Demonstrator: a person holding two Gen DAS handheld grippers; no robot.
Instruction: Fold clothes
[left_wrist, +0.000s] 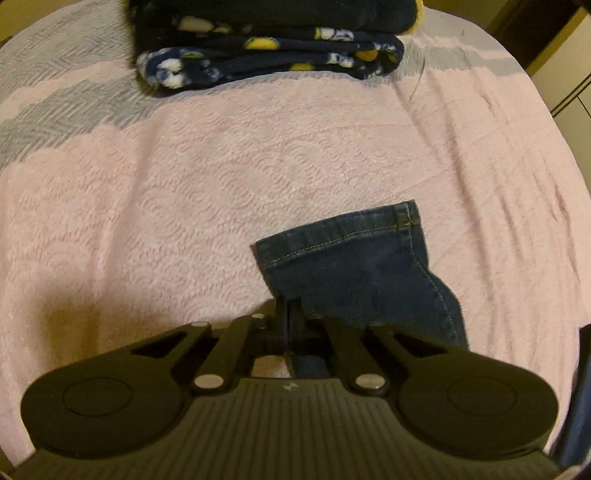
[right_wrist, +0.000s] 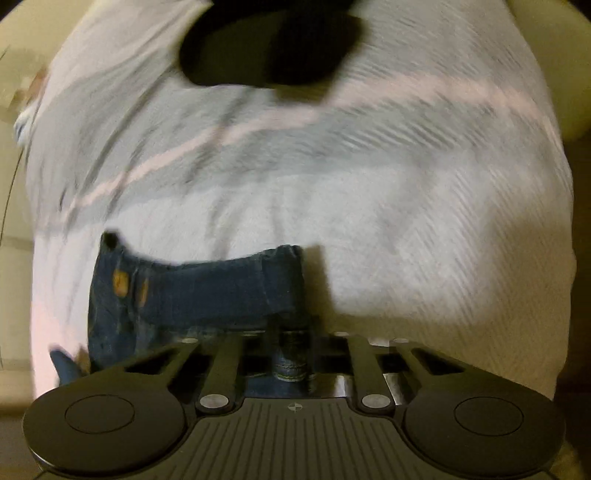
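Both tools are clamped on the jeans (left_wrist: 354, 266): the left tool (left_wrist: 290, 306) pinches denim by a stitched hem, the right tool (right_wrist: 291, 332) a bunched seam. The jeans hang just over the bedspread (left_wrist: 184, 192), not yet folded flat; a folded fleece stack (left_wrist: 266, 48) lies beyond.

Jeans (left_wrist: 354, 266) lie on the near part of the bed (left_wrist: 184, 206), right of centre. Folded clothes (left_wrist: 266, 51) are stacked at the far edge.
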